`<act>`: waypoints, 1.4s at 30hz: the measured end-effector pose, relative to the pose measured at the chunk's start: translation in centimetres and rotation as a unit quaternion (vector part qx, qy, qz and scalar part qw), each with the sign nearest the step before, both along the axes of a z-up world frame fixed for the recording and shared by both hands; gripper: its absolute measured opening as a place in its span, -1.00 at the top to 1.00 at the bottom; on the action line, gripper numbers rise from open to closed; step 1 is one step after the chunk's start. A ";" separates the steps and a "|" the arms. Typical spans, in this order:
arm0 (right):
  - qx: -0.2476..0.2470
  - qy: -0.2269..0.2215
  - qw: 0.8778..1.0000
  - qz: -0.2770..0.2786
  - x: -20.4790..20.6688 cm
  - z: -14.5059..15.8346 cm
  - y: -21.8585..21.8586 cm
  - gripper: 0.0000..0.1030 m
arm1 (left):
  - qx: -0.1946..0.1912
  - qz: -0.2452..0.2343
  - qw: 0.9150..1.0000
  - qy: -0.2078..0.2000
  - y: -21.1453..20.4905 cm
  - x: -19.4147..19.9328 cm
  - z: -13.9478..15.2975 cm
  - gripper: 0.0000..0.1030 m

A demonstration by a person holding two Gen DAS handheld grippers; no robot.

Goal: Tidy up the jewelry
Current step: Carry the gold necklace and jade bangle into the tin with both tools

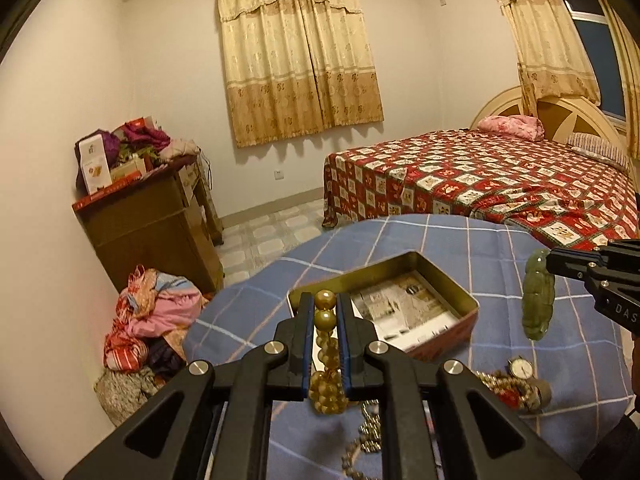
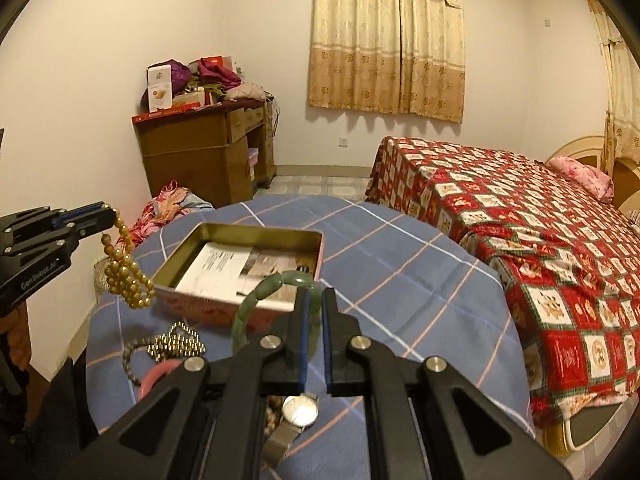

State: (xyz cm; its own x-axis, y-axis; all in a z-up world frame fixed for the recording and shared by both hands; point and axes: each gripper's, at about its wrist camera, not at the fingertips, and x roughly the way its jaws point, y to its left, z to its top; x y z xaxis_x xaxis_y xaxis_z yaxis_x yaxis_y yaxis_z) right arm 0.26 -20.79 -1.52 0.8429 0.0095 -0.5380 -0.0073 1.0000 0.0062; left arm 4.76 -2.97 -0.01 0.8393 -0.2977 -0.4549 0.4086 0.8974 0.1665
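My left gripper (image 1: pixel 325 300) is shut on a golden bead bracelet (image 1: pixel 325 322), whose loop hangs below the fingers; from the right wrist view the same bracelet (image 2: pixel 127 276) dangles left of the tin. My right gripper (image 2: pixel 314 300) is shut on a green jade bangle (image 2: pixel 264 292), which also shows hanging at the right edge of the left wrist view (image 1: pixel 538 296). An open metal tin (image 1: pixel 468 300) (image 2: pixel 318 248) with printed paper inside sits on the blue checked tablecloth (image 2: pixel 400 272), just beyond both grippers.
On the cloth near me lie a wristwatch (image 2: pixel 300 410), a dark beaded chain (image 2: pixel 176 342), a pink bangle (image 2: pixel 154 374) and a red-and-gold bead pile (image 1: pixel 508 388). A red patterned bed (image 2: pixel 520 216) stands right, a wooden desk (image 2: pixel 208 152) at the far left wall.
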 end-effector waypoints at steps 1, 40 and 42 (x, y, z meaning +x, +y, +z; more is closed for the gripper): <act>-0.002 0.000 1.000 0.001 0.5 0.1 0.0 0.86 | 0.004 0.001 1.000 -0.002 -0.2 0.4 0.1 0.81; -0.076 0.094 0.992 0.021 12.2 -3.9 2.3 0.85 | 0.092 0.038 0.994 0.045 -3.6 11.0 -6.0 0.81; -0.080 0.099 0.992 0.020 12.5 -4.2 2.4 0.85 | 0.096 0.041 0.993 0.050 -3.6 11.3 -6.4 0.81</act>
State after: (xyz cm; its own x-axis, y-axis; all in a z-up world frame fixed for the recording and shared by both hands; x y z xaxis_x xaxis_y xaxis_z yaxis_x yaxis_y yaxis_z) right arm 12.76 -18.38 -5.69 0.7212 -0.0581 -0.6903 -0.0620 0.9871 -0.1479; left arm 16.11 -6.54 -6.46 0.8047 -0.1296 -0.5794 0.3586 0.8838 0.3003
